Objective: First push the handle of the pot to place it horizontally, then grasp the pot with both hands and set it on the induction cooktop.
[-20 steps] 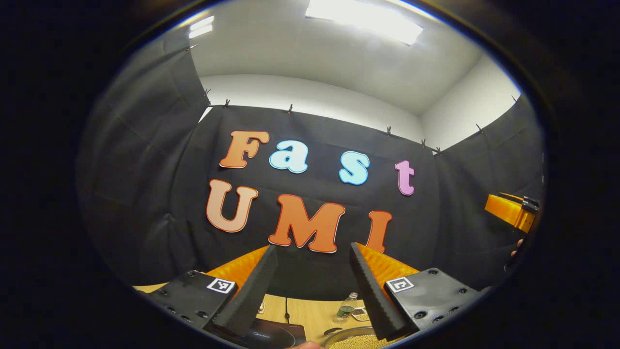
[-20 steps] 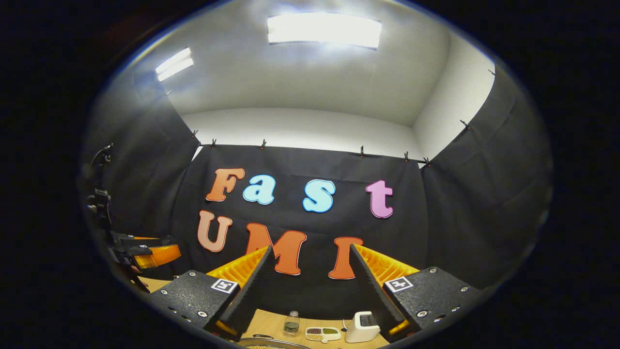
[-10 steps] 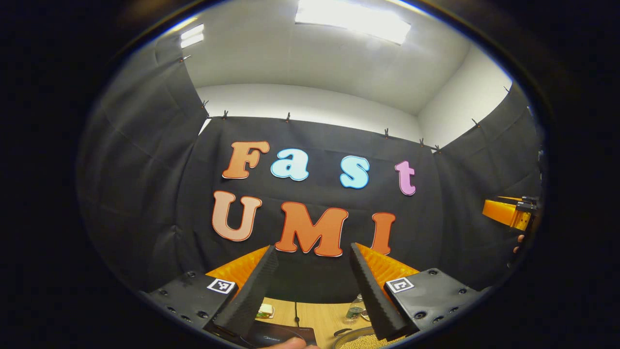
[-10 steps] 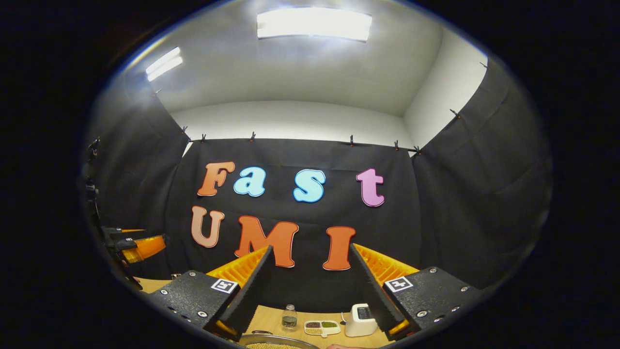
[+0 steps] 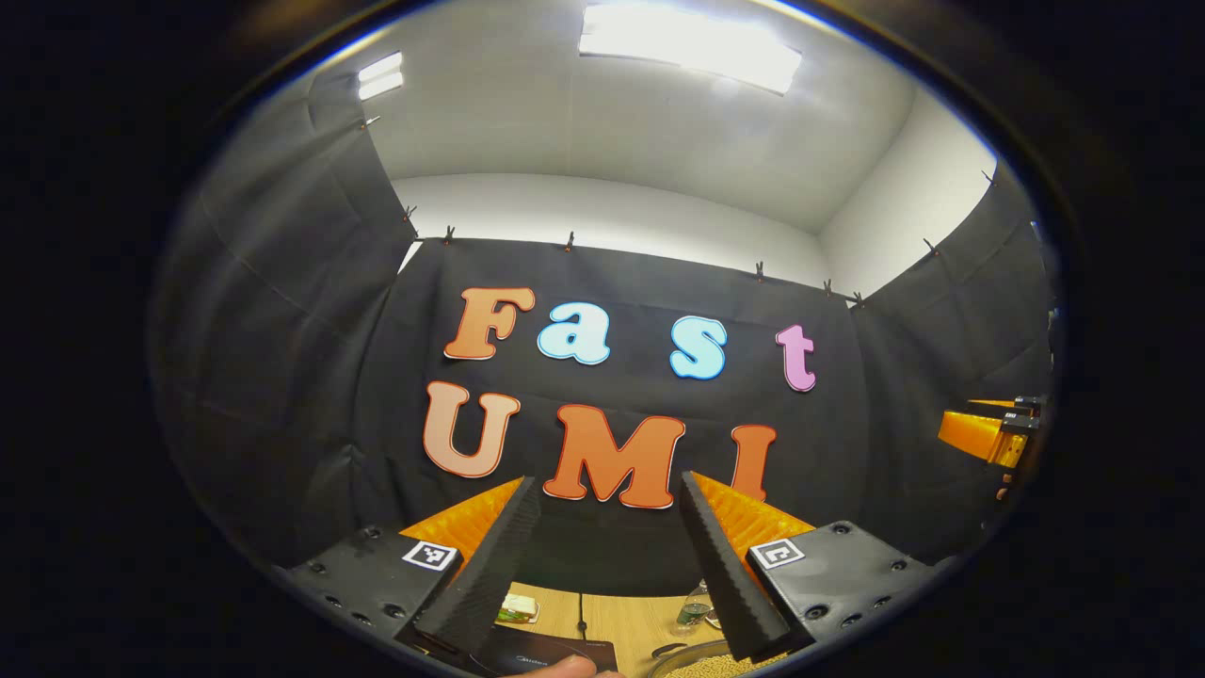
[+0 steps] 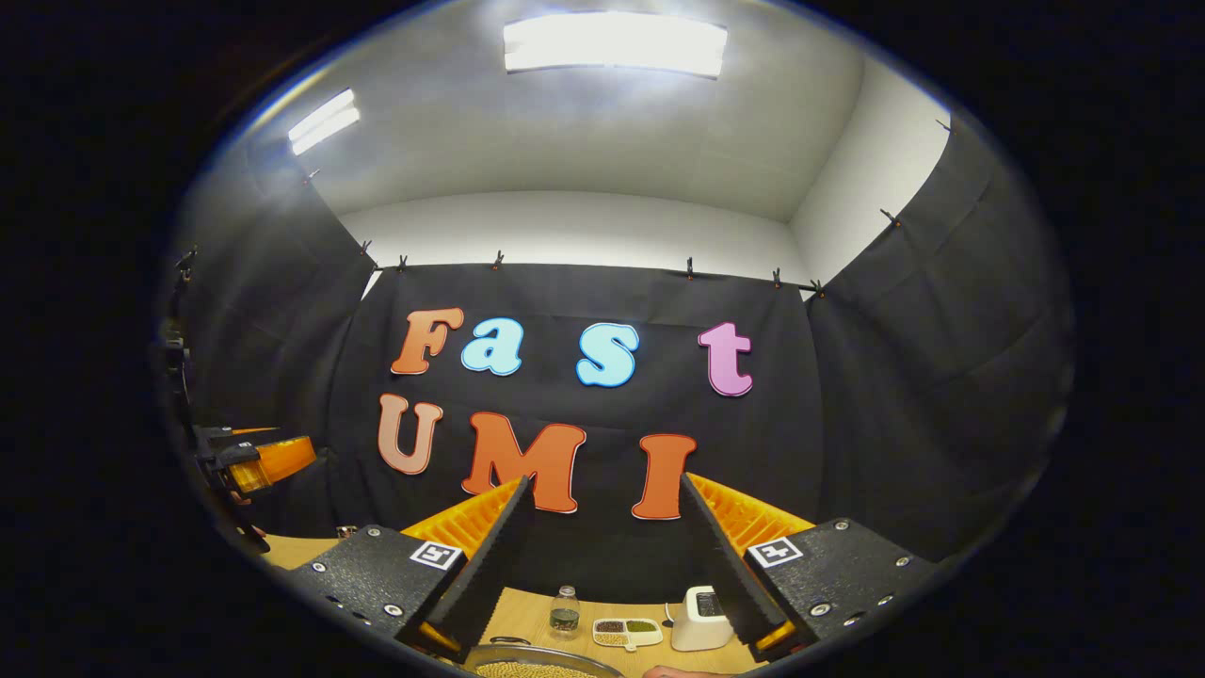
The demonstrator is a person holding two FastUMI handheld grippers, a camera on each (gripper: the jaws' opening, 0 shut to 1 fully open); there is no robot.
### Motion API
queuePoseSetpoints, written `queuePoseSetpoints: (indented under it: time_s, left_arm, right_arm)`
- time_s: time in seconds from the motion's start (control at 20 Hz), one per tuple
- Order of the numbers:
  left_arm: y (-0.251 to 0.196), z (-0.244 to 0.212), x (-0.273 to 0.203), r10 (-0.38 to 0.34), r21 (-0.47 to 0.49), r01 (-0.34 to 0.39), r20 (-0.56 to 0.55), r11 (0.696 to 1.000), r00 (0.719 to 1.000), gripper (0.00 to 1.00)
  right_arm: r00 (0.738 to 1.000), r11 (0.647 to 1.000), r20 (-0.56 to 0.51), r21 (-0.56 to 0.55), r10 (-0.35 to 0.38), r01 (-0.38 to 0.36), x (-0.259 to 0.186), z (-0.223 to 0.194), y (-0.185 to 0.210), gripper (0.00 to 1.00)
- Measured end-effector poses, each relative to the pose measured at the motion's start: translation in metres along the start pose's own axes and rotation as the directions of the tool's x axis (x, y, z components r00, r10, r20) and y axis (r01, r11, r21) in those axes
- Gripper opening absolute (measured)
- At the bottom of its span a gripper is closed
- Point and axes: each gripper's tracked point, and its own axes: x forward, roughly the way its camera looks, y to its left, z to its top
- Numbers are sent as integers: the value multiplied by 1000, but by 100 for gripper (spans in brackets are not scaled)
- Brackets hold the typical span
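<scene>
**Both tools raised over the bench, pot low at the view edges**

Left gripper view, left to right: we see the left tool (image 5: 607,490) pointing at the booth wall, its two fingers spread apart with nothing between them, so it is released. Below the left finger lies a small pale item (image 5: 517,607) on the wooden bench (image 5: 612,617); what it is we cannot tell. Next to it sits the dark induction cooktop (image 5: 537,650), with a fingertip (image 5: 555,667) of a person showing at the bottom edge in front of it. A cable (image 5: 583,614) runs across the bench behind the cooktop. Further right stands a small bottle (image 5: 695,607), and below it the pot (image 5: 701,664), filled with pale grains, with a dark handle stub (image 5: 665,649) at its rim. The pot stands on the bench just beside the cooktop, not on it. At the far right edge the other tool appears.

Right gripper view, left to right: the left tool shows at the left edge. The right tool (image 6: 602,490) also has its fingers wide apart and empty: released. Between them, low down, we note the pot rim, then a small jar (image 6: 564,614), a divided dish (image 6: 628,632) and a white device (image 6: 701,620), all apart from one another on the bench.
</scene>
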Motion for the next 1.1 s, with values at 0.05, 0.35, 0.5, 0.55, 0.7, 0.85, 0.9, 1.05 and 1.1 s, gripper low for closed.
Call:
queuePoseSetpoints:
  time_s: [0.05, 0.35, 0.5, 0.55, 0.7, 0.85, 0.9, 1.05, 1.1]
  left_arm:
    - [2, 1, 1, 12, 8, -12, 0, 1000, 1000, 96]
    - [-4, -13, 6, 8, 19, -8, -36, 1000, 999, 97]
    - [-4, -16, 7, 10, 31, -9, -41, 999, 999, 97]
    - [-5, -15, 8, 6, 31, -5, -40, 1000, 999, 97]
    - [-4, -14, 6, 1, 28, 0, -31, 1000, 1000, 96]
    - [0, -16, 2, 6, 34, -5, -29, 999, 1000, 97]
    - [2, -16, 0, 7, 37, -6, -29, 999, 1000, 98]
    - [5, -16, -6, 1, 32, 0, -33, 999, 999, 97]
    - [5, -16, -9, -6, 27, 7, -34, 1000, 999, 97]
  right_arm:
    - [1000, 1000, -1, 3, -4, 4, 0, 0, -3, 95]
    - [1000, 1000, -5, 13, 1, -1, -1, -6, -7, 95]
    - [1000, 1000, -12, 15, -9, 9, -1, -11, -13, 95]
    - [1000, 1000, -15, 17, -12, 13, -2, -13, -14, 95]
    - [1000, 1000, -22, 24, -6, 6, -6, -18, -11, 95]
    - [998, 1000, -56, 22, 4, -3, -12, -32, -10, 95]
    - [998, 1000, -65, 24, 7, -6, -15, -35, -9, 95]
    - [995, 1000, -102, 24, -5, 7, -20, -48, -10, 95]
    - [993, 1000, -114, 26, -13, 16, -22, -53, -11, 95]
